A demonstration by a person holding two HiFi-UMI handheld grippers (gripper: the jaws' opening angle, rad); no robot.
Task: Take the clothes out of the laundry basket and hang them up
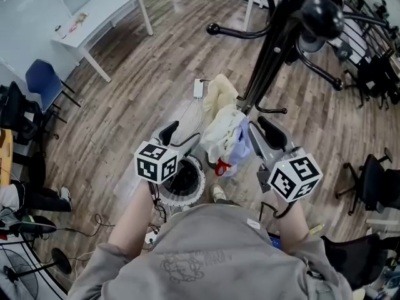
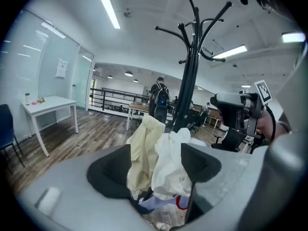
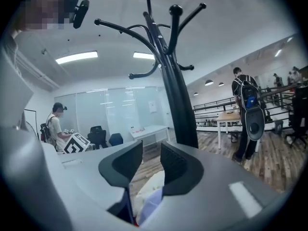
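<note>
A bundle of clothes (image 1: 222, 133) rises between my two grippers, by the foot of the black coat stand (image 1: 269, 55). It has a cream garment (image 2: 142, 153), a white one (image 2: 171, 170) and lavender cloth with a red loop. What holds it up I cannot tell. The round white laundry basket (image 1: 199, 174) stands below my left gripper (image 1: 184, 132). That gripper's jaws are wide apart, and the clothes show through the gap. My right gripper (image 1: 261, 130) has its jaws narrowly apart with bare pads. White and lavender cloth (image 3: 147, 196) shows low beyond them.
A white power strip (image 1: 199, 87) and cables lie on the wood floor near the stand. There is a white table (image 1: 103, 14) at the far left, a blue chair (image 1: 44, 80) and black office chairs (image 1: 369, 180) on the right. A person (image 3: 245, 114) stands beyond the stand.
</note>
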